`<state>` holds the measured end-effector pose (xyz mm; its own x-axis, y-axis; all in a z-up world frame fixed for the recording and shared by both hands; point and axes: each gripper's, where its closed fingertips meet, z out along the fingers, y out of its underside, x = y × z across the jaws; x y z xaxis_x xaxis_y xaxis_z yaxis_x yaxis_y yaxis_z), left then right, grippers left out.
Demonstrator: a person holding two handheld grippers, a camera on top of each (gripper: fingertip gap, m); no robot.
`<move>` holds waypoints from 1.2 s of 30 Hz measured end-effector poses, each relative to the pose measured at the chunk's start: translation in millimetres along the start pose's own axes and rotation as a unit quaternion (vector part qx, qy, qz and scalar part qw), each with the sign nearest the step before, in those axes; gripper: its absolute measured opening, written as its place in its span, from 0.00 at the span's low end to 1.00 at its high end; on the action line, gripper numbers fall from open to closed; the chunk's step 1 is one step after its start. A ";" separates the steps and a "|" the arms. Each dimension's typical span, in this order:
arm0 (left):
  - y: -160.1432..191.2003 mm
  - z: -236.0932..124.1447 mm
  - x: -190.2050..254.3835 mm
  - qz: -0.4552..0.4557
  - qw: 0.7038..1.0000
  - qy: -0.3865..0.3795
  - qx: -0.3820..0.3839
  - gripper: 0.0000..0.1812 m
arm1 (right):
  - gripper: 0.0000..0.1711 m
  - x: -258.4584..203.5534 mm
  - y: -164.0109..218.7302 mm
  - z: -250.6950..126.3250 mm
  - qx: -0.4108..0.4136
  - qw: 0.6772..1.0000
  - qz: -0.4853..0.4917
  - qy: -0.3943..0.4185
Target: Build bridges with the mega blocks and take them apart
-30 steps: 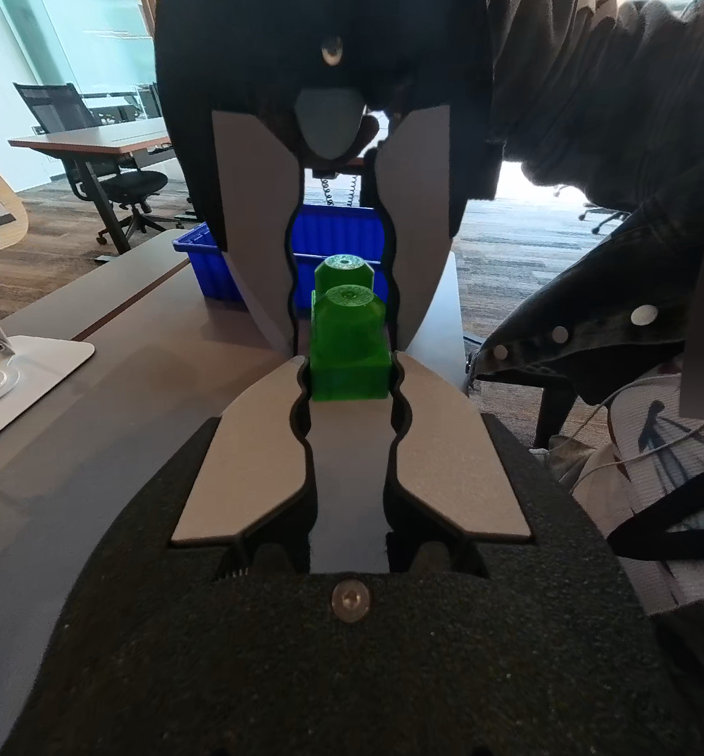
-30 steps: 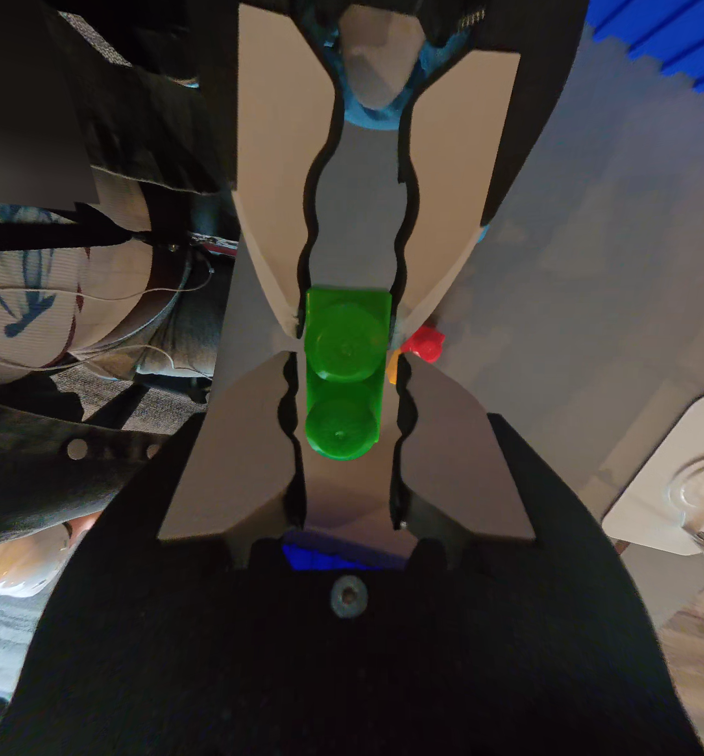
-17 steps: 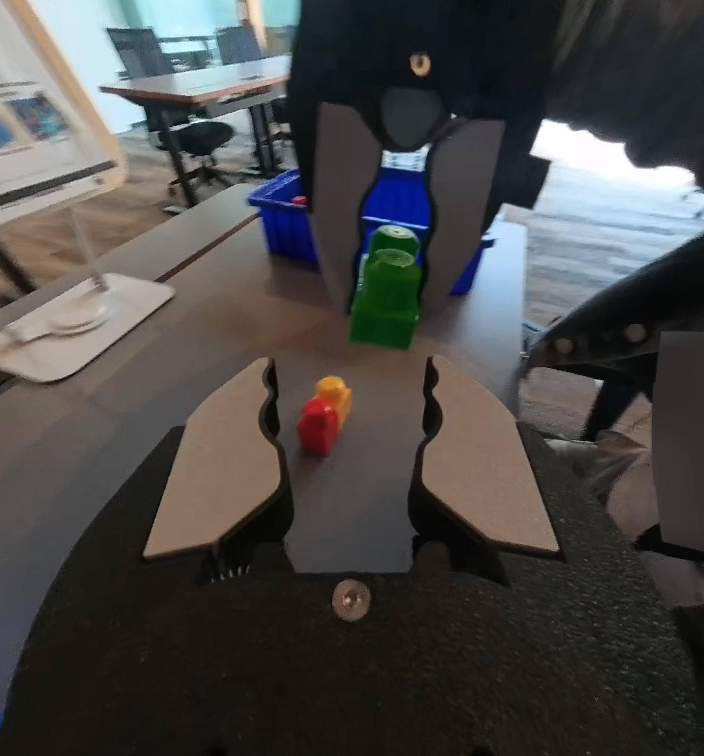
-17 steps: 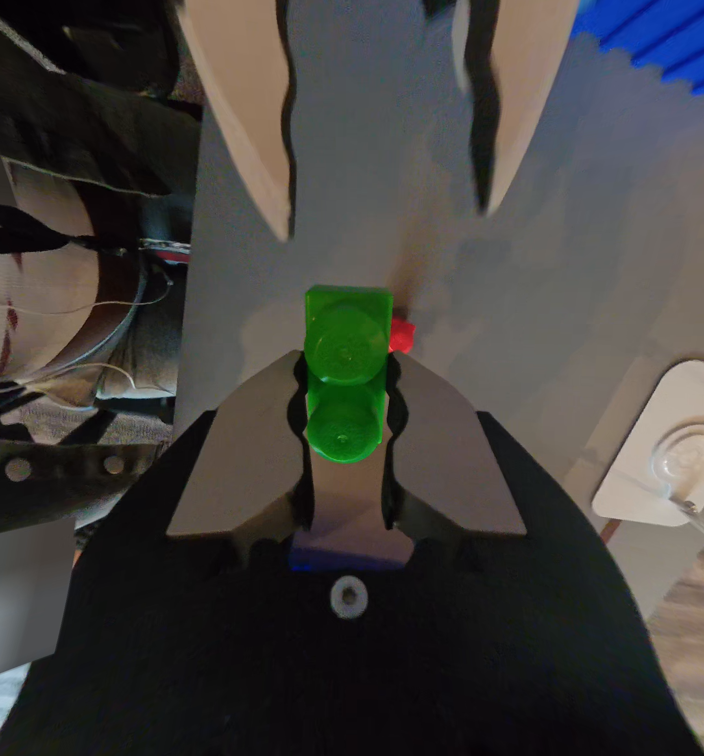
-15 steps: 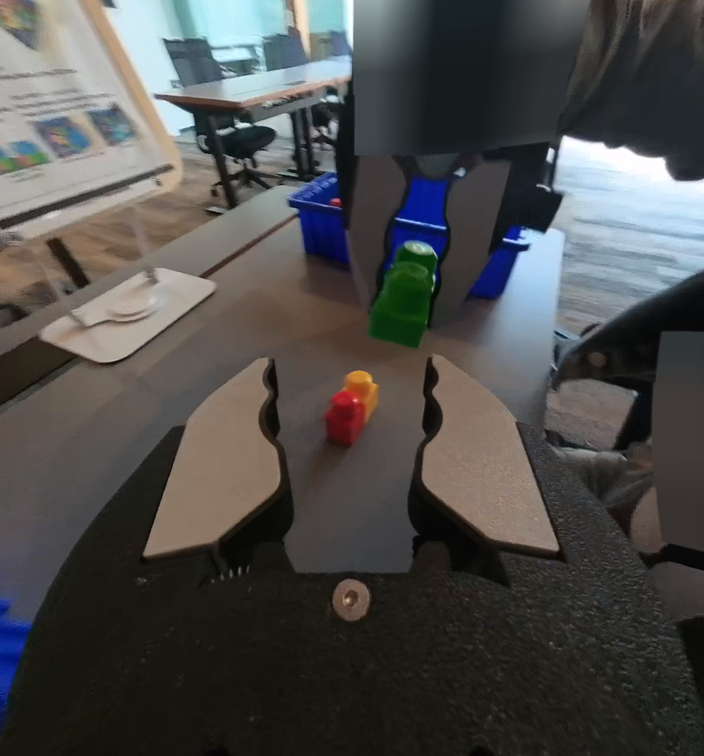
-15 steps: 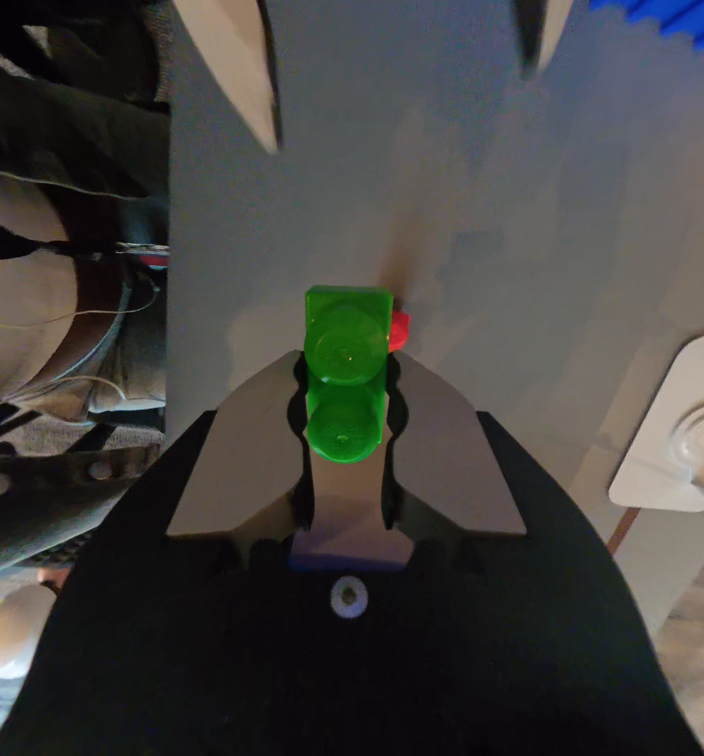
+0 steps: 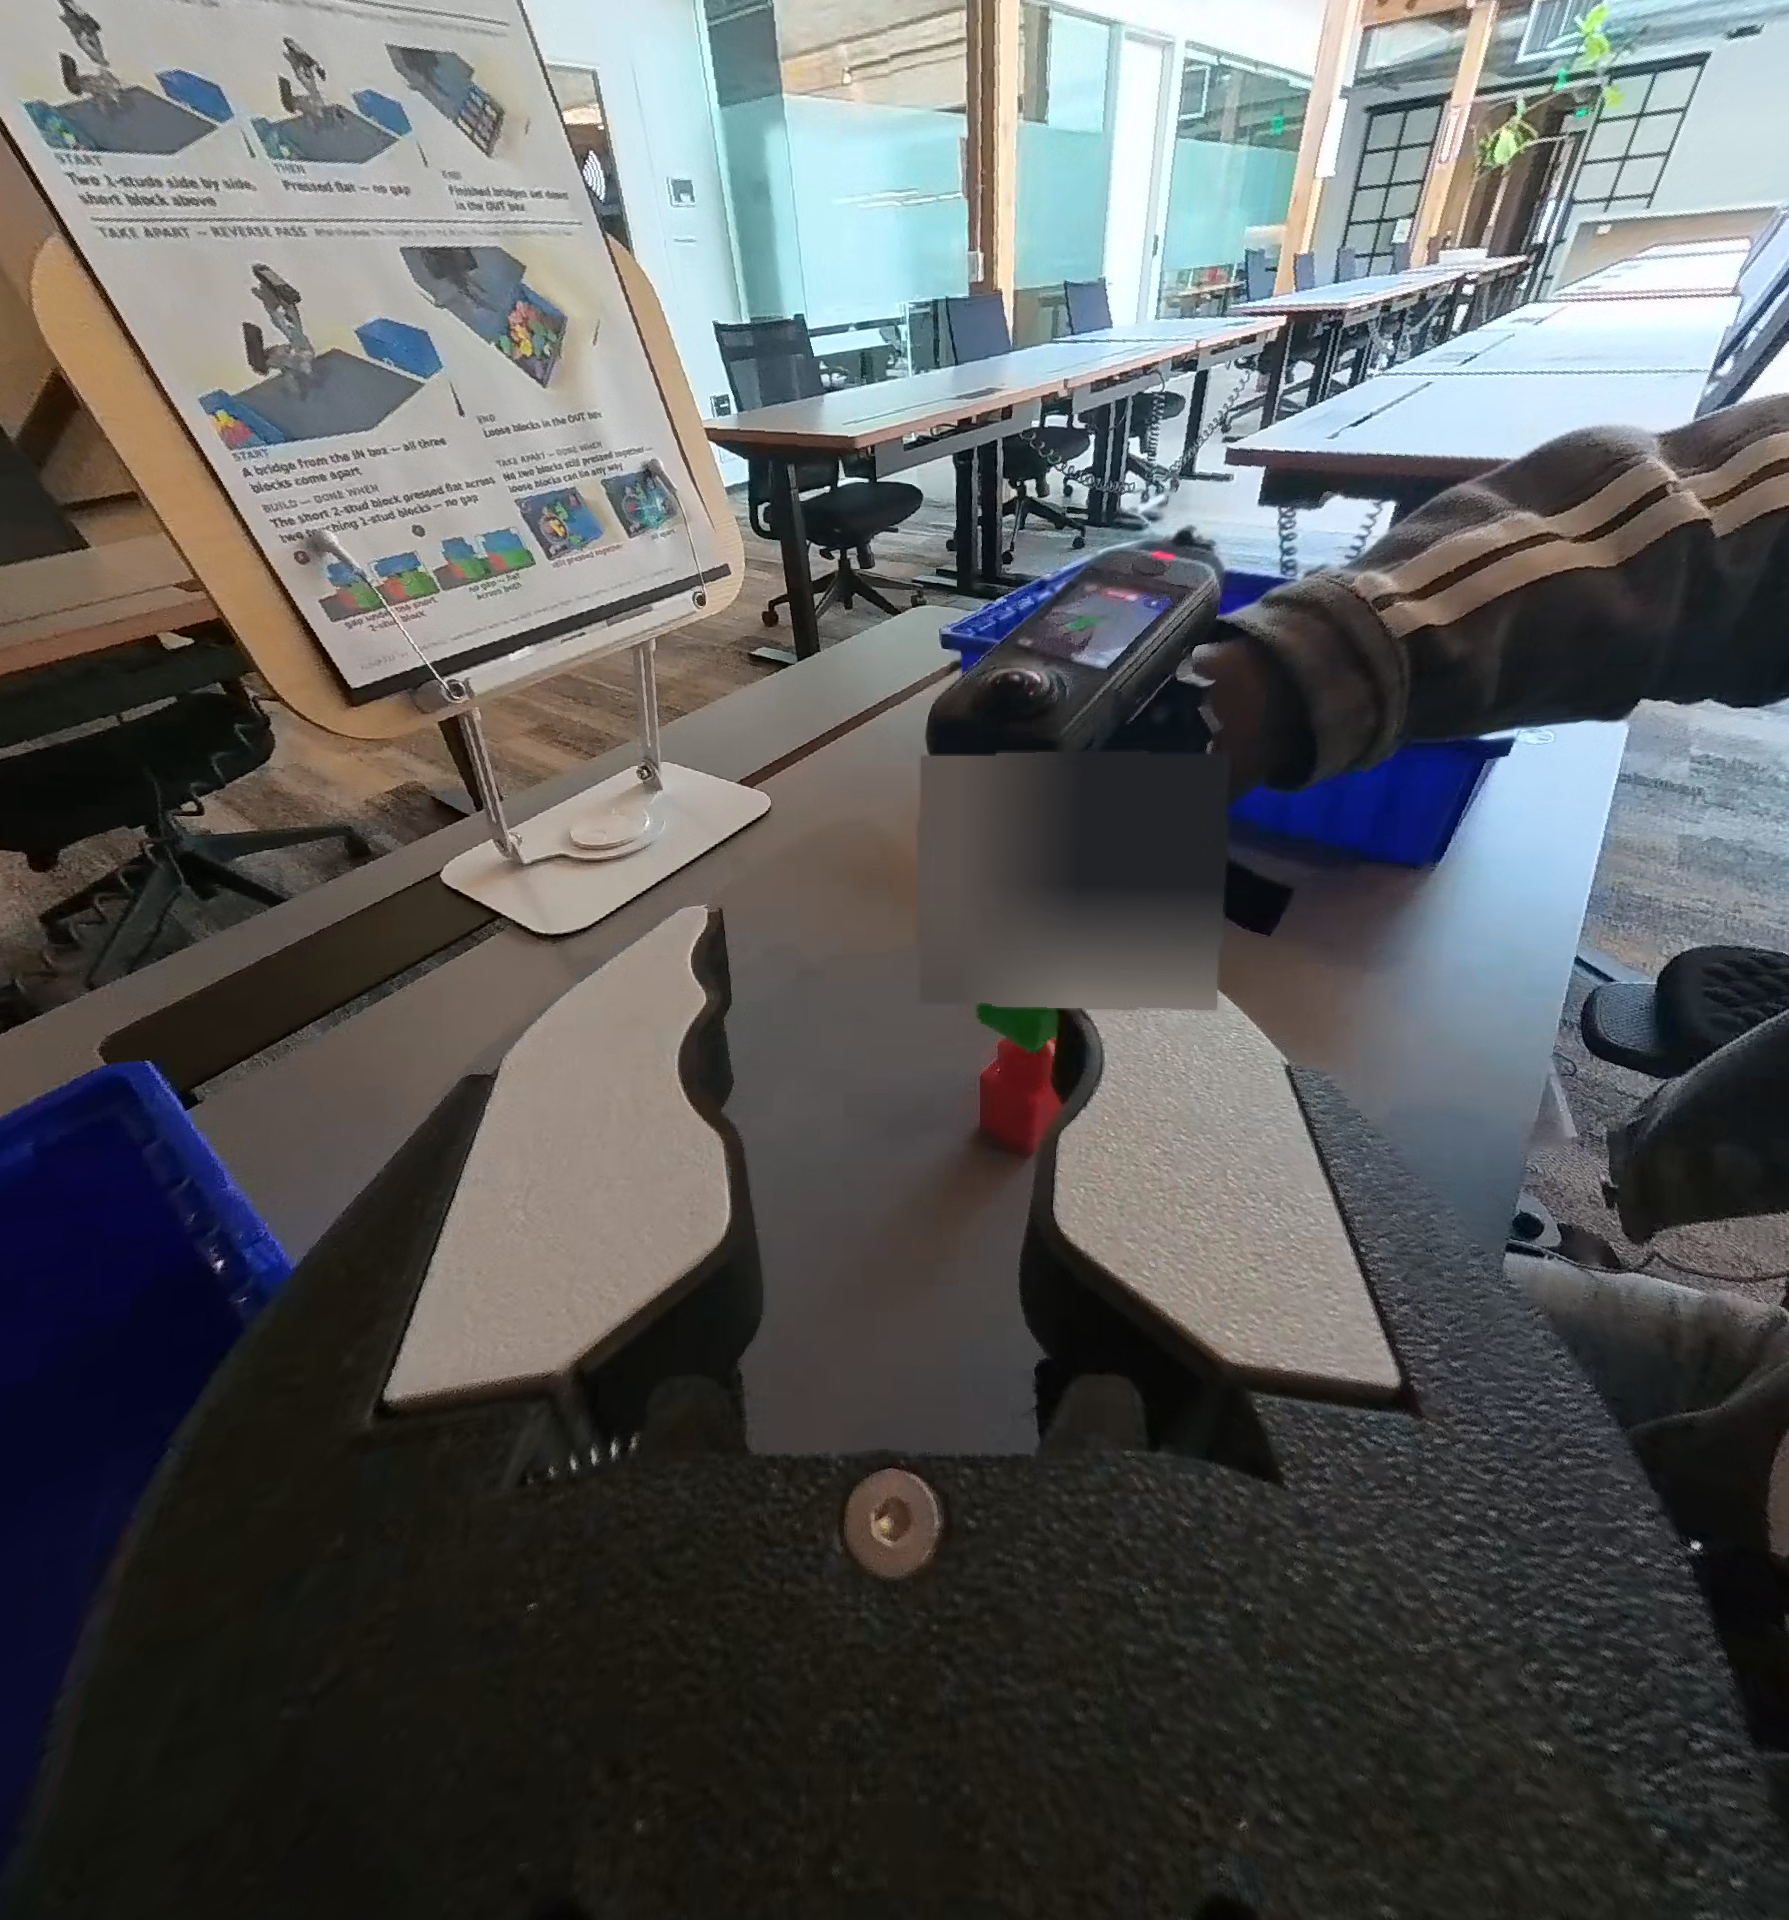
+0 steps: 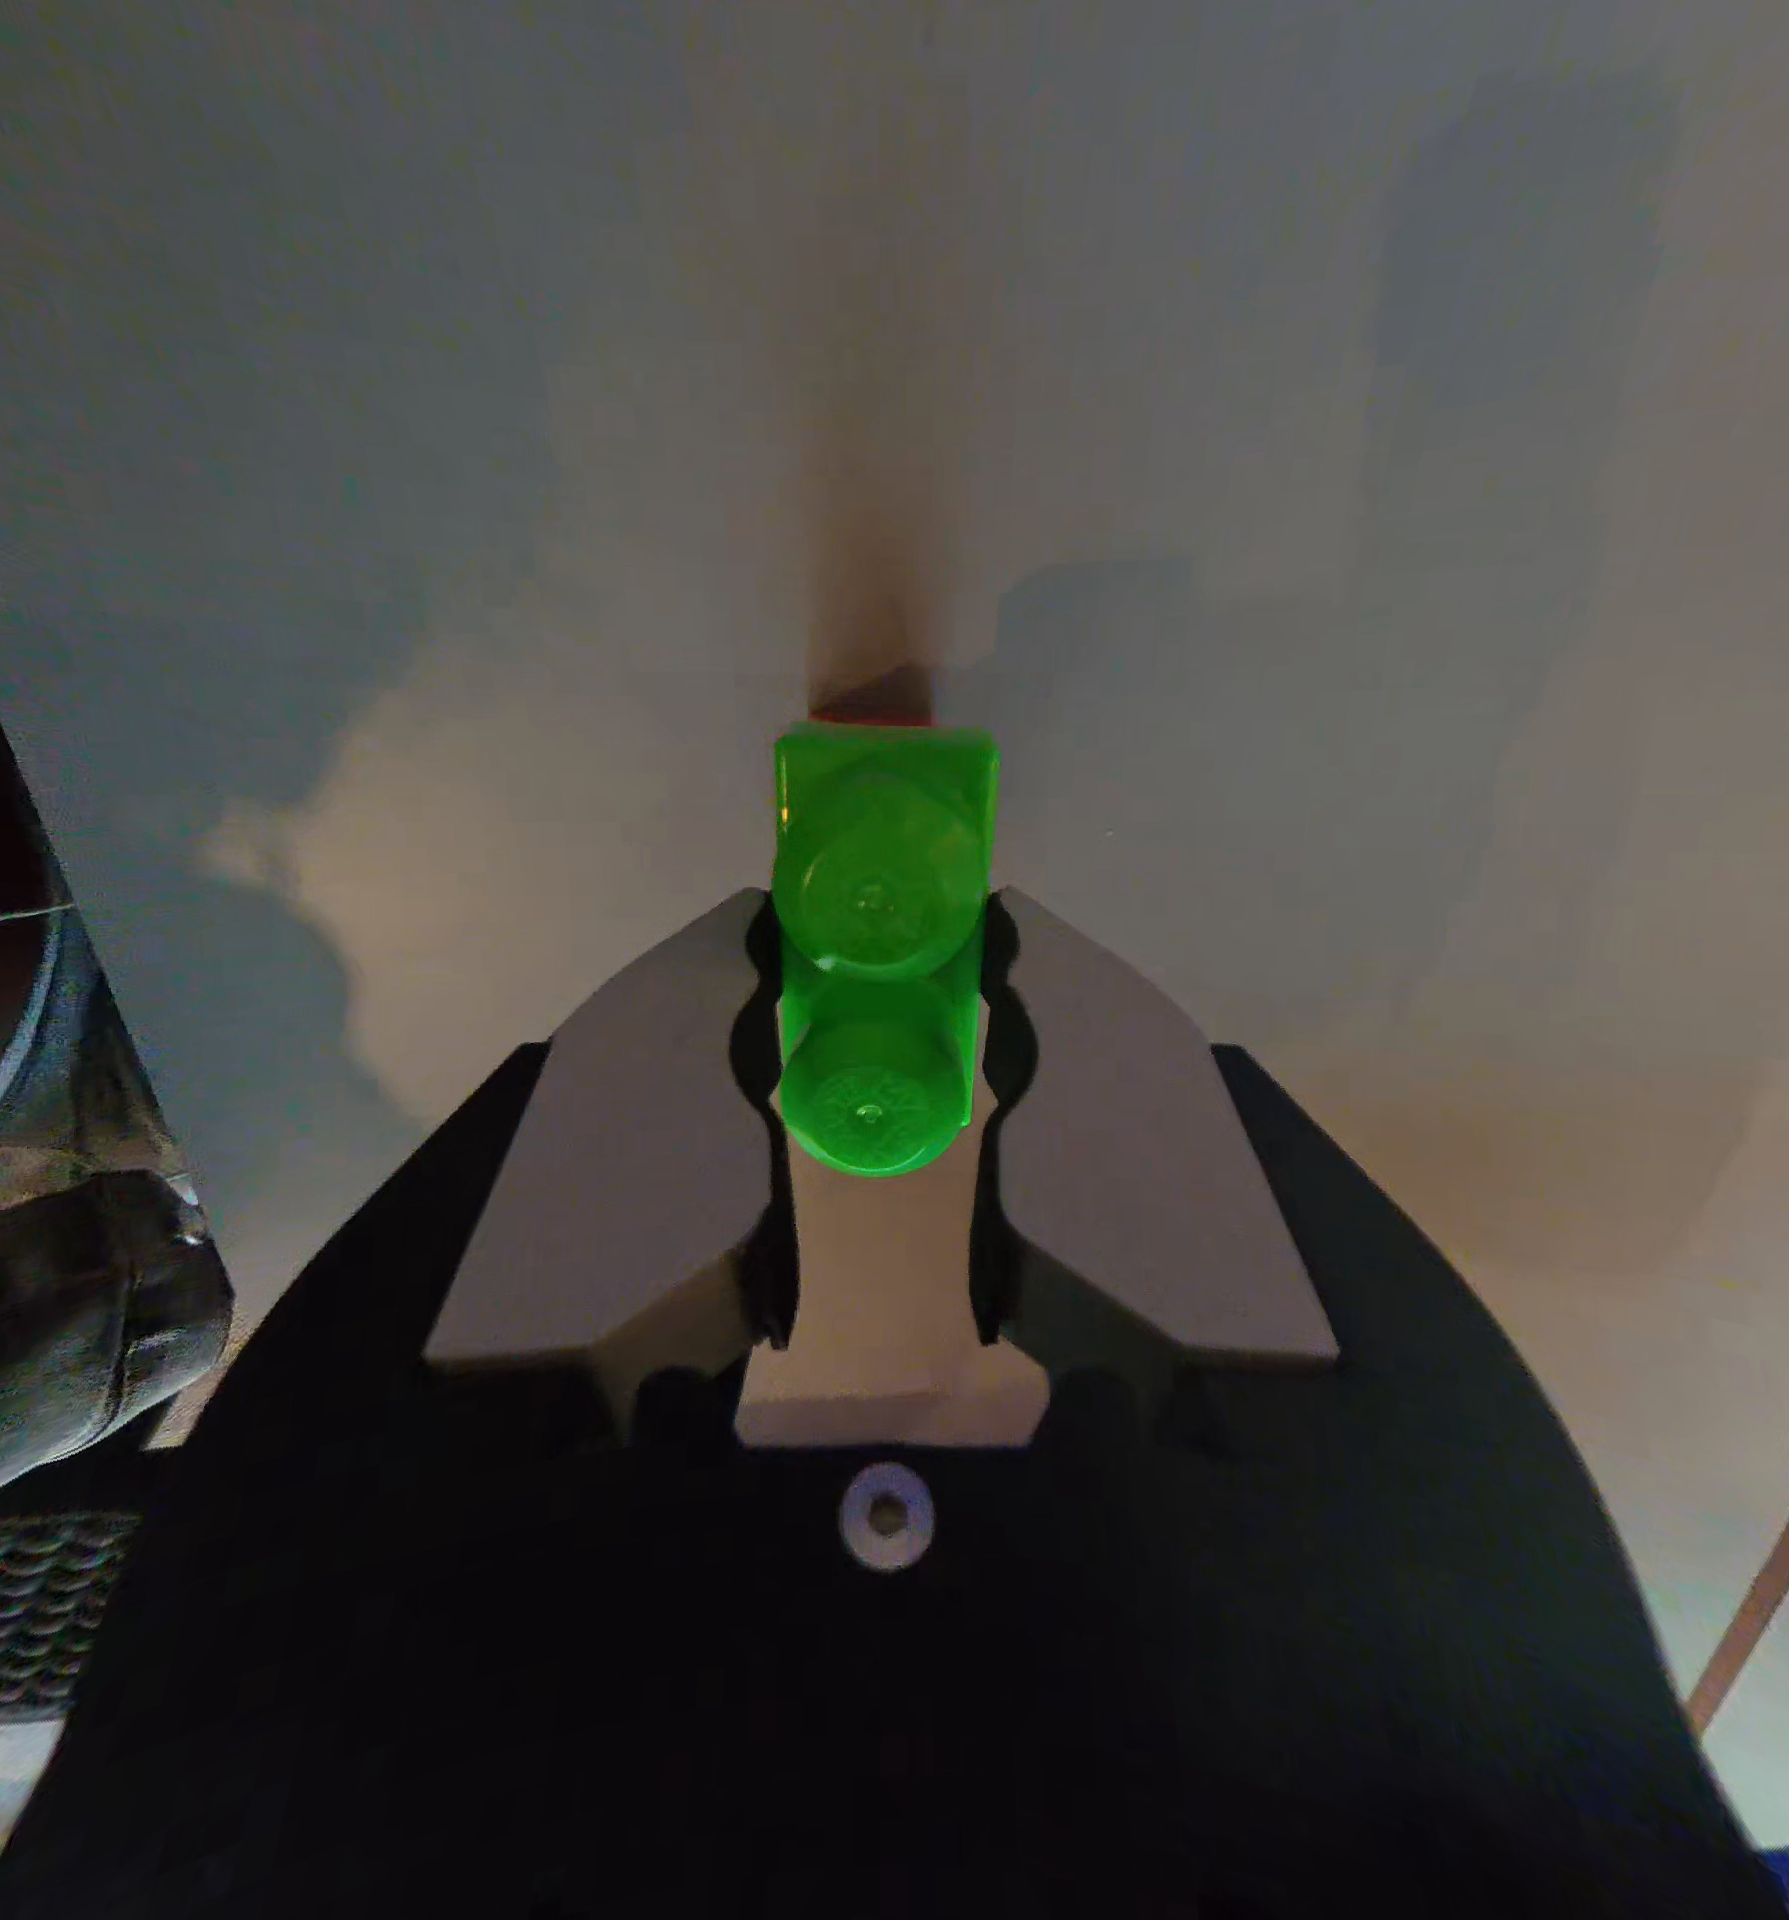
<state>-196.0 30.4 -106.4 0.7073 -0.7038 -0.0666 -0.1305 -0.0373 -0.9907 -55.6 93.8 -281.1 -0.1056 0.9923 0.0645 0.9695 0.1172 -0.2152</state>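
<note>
My right gripper (image 8: 877,914) is shut on a green two-stud block (image 8: 874,935) and points straight down at the grey table (image 8: 1285,416). A sliver of a red block (image 8: 874,715) shows just past the green one. In the left wrist view the green block (image 7: 1020,1023) sits on top of the red one-stud block (image 7: 1015,1101), partly hidden by a blurred patch. The yellow block is hidden. My left gripper (image 7: 890,1029) is open and empty, pulled back from the blocks, which lie by its right fingertip.
A blue bin (image 7: 1389,800) stands at the far right of the table behind the right gripper's body (image 7: 1077,665). Another blue bin (image 7: 59,1299) is close at my left. An instruction board on a white stand (image 7: 599,852) stands at the back left. The tips of one gripper are about 25 centimetres away from the tips of the other.
My left gripper let go of the green block, opened and drew back to the left. My right gripper carried the green block down onto the red block.
</note>
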 end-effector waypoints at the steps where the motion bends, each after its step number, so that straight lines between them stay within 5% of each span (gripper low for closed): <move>1: 0.2 0.0 0.1 -0.001 1.000 0.002 0.001 0.33 | 0.21 0.0 0.5 2.3 -0.001 1.000 0.001 -0.001; 36: 3.8 0.1 -2.2 -0.004 1.000 0.010 -0.003 0.33 | 0.21 -2.2 8.3 30.0 -0.057 0.998 0.010 -0.020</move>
<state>-198.1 31.9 -110.0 0.6946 -0.7172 -0.0568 -0.1293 -0.0468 -0.9905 -53.9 93.8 -312.3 -0.0928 0.9955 0.0216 0.9902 0.0945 -0.1033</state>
